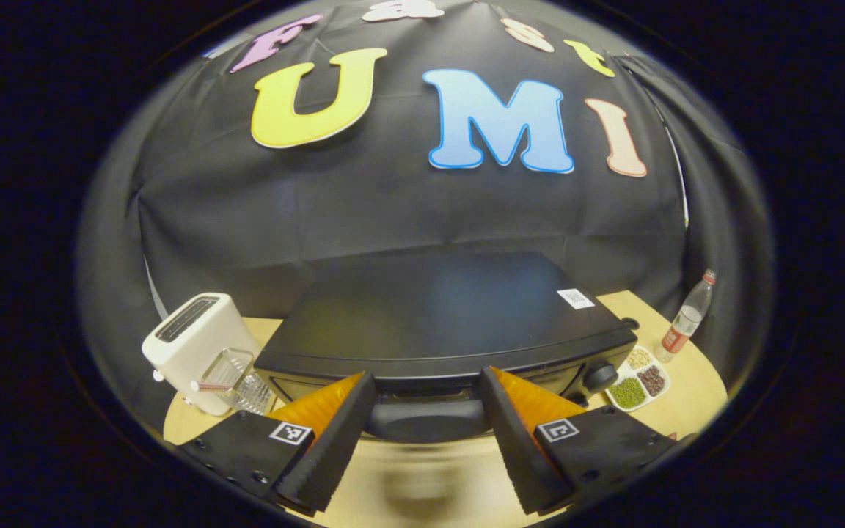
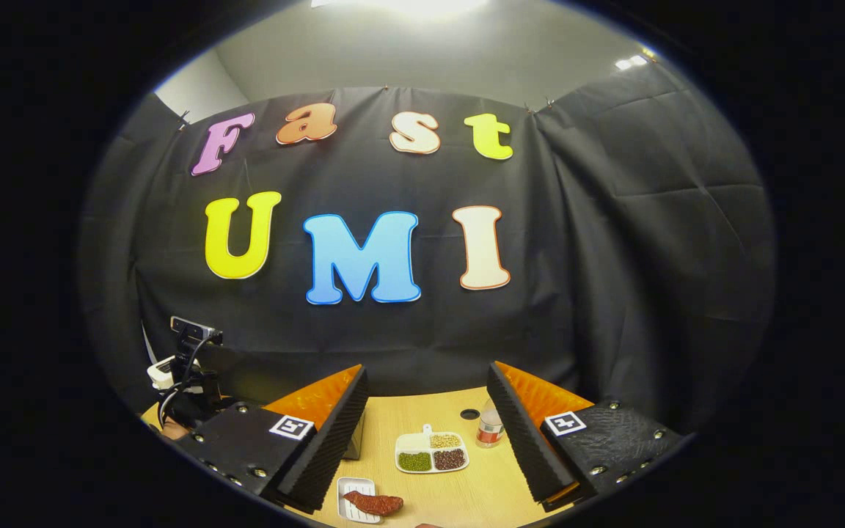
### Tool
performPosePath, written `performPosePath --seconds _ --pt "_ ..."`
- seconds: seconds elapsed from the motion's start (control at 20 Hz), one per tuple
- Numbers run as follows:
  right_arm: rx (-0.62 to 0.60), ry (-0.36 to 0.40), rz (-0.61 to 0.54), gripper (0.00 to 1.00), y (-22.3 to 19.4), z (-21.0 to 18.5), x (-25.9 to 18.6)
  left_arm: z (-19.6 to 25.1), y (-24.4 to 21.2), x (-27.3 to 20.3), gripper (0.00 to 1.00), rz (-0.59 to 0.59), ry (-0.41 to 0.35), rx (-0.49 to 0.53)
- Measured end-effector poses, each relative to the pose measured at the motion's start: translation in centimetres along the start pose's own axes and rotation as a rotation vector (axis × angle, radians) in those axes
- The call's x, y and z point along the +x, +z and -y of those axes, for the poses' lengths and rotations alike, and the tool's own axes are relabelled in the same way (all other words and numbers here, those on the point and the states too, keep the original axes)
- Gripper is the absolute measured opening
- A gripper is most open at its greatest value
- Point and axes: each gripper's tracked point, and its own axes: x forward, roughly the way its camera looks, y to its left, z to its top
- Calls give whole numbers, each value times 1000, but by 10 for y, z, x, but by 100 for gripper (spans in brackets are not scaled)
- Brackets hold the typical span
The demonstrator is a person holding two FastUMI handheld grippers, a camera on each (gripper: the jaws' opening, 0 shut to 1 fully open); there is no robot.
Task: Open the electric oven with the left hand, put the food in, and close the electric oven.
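While the electric oven sits shut on the worktop, the left gripper is at its front with the jaws spread apart, one finger on each side of the door handle. The handle lies between the fingers, but I cannot tell whether either pad touches it; nothing is clamped. By my judgement the task is at its very start: the door is not yet pulled open, the food is not yet inside, and closing comes last.

Seen from the right gripper view, the right gripper hangs above the worktop with its jaws wide and nothing between them. Below it, near the lower edge, the food, a dark reddish-brown piece, lies on a small white tray. That piece is well apart from the oven.

Farther back stands a white divided dish with three compartments: green grains in one, pale ones in another, dark reddish-brown ones in the third. Just beside it is a bottle partly hidden by the right finger. In the left gripper view a white toaster stands left of the oven, with a clear empty-looking container against it.
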Motion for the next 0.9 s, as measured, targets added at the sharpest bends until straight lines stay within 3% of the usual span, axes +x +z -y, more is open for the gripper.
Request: performPosePath --seconds 0.9 --pt "-22 40 2 98 1 -4 -18 2 -57 -54 97 -67 -15 -25"
